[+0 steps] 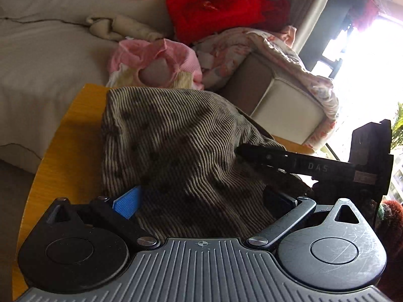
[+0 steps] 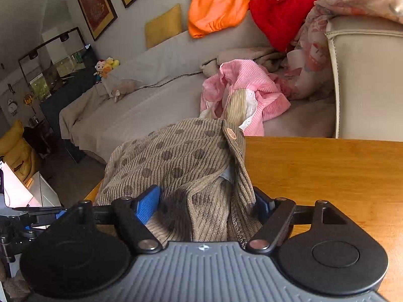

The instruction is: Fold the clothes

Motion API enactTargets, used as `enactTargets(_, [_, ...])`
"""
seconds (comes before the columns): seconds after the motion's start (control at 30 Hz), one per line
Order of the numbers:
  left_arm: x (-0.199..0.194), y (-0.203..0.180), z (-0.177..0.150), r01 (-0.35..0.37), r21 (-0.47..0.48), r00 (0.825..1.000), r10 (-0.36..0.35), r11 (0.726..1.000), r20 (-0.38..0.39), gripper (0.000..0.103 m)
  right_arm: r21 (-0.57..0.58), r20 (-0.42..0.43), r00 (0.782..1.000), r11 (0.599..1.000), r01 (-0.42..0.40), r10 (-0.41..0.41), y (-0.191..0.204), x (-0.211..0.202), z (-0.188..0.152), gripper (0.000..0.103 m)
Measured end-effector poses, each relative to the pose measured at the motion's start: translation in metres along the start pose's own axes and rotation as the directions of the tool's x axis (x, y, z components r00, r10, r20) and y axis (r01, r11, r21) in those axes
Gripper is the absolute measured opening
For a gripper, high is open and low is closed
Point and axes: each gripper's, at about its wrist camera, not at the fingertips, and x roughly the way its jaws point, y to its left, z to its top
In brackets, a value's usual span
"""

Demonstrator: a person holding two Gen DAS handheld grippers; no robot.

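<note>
A brown ribbed garment with dark dots (image 1: 171, 130) lies bunched on the yellow wooden table (image 1: 63, 151). My left gripper (image 1: 201, 201) stands with its jaws wide apart, and the cloth fills the gap between them and hides the fingertips. The right gripper (image 1: 241, 152) comes in from the right, its black finger lying on the cloth's right side. In the right wrist view the same garment (image 2: 176, 156), with a pale button (image 2: 230, 133) at its edge, is heaped between the spread jaws of my right gripper (image 2: 205, 205). I see no firm pinch by either one.
Behind the table (image 2: 314, 171) is a grey sofa (image 1: 37, 58) holding a pink garment (image 1: 156, 58), red clothing (image 1: 214, 7), an orange garment (image 2: 216, 5) and a floral blanket (image 1: 282, 52) over the cream armrest (image 2: 365, 75). A bright window (image 1: 372, 63) is at the right.
</note>
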Motion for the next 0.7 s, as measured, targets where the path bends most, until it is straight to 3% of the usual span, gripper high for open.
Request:
enactTargets(0.1, [-0.014, -0.003, 0.014, 0.088, 0.013, 0.995, -0.089, 0.996, 0.049, 0.103, -0.058, 0.0, 0.999, 0.998, 0.033, -0.033, 0.003, -0.011, 0.005, 0.079])
enactTargets(0.13, [-0.018, -0.005, 0.019, 0.117, 0.021, 0.991, -0.118, 0.993, 0.066, 0.103, -0.127, 0.02, 0.998, 0.99, 0.058, -0.056, 0.011, -0.021, 0.004, 0.079])
enactTargets(0.23, [-0.012, -0.011, 0.05, 0.17, 0.055, 0.978, -0.175, 0.984, 0.109, 0.103, -0.332, 0.089, 0.991, 0.935, 0.129, -0.105, 0.036, -0.05, 0.001, 0.079])
enactTargets(0.3, [0.011, -0.011, 0.069, 0.197, 0.051, 0.975, -0.201, 0.979, 0.095, 0.103, -0.398, 0.094, 0.994, 0.913, 0.092, -0.06, 0.056, -0.064, -0.002, 0.079])
enactTargets(0.4, [0.063, 0.008, 0.085, 0.165, -0.073, 0.986, -0.165, 0.984, 0.017, 0.103, -0.376, -0.009, 1.0, 0.926, -0.028, 0.027, 0.07, -0.058, -0.006, 0.079])
enactTargets(0.47, [0.093, 0.025, 0.082, 0.152, -0.153, 0.987, -0.159, 0.976, -0.032, 0.103, -0.376, -0.049, 0.999, 0.926, -0.02, 0.002, 0.069, -0.044, -0.018, 0.08])
enactTargets(0.57, [0.109, 0.025, 0.078, 0.112, -0.114, 0.993, -0.116, 0.987, -0.026, 0.103, -0.43, -0.033, 0.999, 0.903, 0.004, -0.02, 0.072, -0.037, -0.034, 0.083])
enactTargets(0.7, [0.1, 0.019, 0.077, 0.063, -0.1, 0.998, -0.063, 0.993, -0.003, 0.103, -0.41, -0.015, 1.0, 0.912, -0.007, 0.001, 0.074, -0.038, -0.038, 0.095])
